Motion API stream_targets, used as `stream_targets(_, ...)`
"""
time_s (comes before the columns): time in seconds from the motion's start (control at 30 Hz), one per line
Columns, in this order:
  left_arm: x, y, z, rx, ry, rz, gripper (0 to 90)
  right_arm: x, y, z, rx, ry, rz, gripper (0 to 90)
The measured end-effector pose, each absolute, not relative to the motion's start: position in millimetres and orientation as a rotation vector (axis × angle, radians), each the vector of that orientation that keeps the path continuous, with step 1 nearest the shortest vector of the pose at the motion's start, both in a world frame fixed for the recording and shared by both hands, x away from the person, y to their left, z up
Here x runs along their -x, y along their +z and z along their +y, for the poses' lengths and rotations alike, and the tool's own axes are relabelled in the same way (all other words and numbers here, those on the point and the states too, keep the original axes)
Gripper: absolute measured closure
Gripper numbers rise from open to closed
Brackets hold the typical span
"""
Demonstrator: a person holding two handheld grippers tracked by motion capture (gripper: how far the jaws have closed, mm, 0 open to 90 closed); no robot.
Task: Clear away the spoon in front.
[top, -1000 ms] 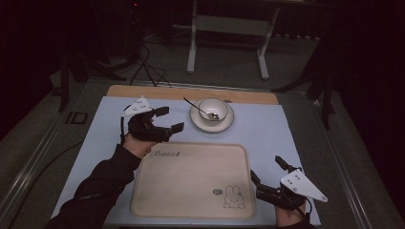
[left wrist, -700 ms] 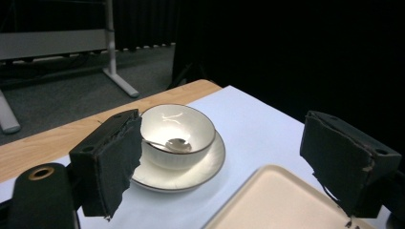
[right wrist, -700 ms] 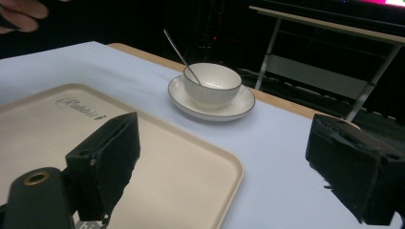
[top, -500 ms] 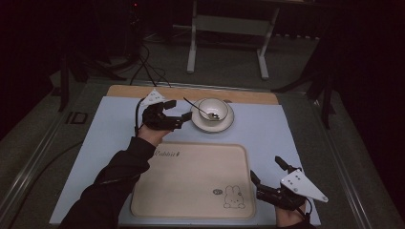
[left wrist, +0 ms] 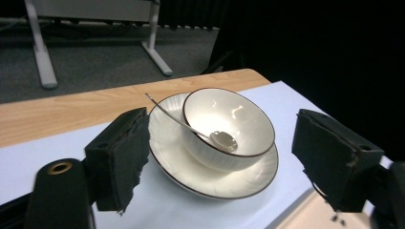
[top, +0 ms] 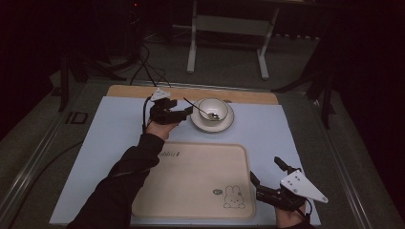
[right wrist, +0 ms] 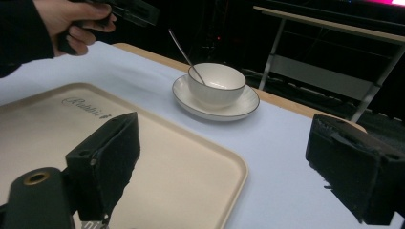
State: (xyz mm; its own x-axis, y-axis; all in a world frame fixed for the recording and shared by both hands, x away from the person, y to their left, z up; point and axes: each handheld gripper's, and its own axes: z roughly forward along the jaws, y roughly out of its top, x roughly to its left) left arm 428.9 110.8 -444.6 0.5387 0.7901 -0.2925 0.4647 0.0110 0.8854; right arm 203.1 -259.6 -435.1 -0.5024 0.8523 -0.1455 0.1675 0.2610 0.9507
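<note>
A: We start at the white bowl. It sits on its saucer near the far edge of the pale blue mat, beyond the beige tray, with a metal spoon leaning inside, handle over the rim.

B: Our left gripper hangs just beside the saucer, by the spoon handle. Its jaws have just been closing but stand spread, and nothing is pinched; in the left gripper view they frame bowl and saucer without touching.

A: What worries us?

B: The spoon. If a jaw clips that handle on the way in, we think it could flip out or rock the bowl on the saucer. A grip on the saucer's thin rim alone might tilt the whole stack.

A: And our right gripper?

B: Spread wide and empty, at the tray's near right corner, well apart from the bowl.

A: The high view gives us the layout. The left gripper view adds the spoon's head lying in the bowl's bottom; the right gripper view shows the hand holding the left gripper.
</note>
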Motion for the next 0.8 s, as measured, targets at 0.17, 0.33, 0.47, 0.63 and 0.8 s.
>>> stream_targets(0.17, -441.6, -455.8, 108.5, -1.587, 0.306, 1.169, 23.1, -203.7, -435.7, -259.2, -0.93, 1.275, 1.864, 11.3)
stream_targets(0.33, -449.1, -461.3, 105.3, -1.545, 0.315, 1.226, 26.3, -203.7, -435.8, -258.5, -0.924, 1.277, 1.872, 11.3)
stream_targets(0.47, -455.7, -466.2, 104.1, -1.493, 0.293, 1.256, 30.2, -203.3, -435.6, -259.0, -0.927, 1.28, 1.87, 11.3)
stream_targets(0.63, -462.7, -471.6, 101.1, -1.466, 0.306, 1.292, 34.2, -203.4, -435.9, -259.1, -0.927, 1.284, 1.87, 11.3)
stream_targets(0.8, -467.5, -478.9, 96.9, -1.439, 0.311, 1.316, 38.5, -203.6, -435.9, -259.4, -0.925, 1.287, 1.874, 11.3)
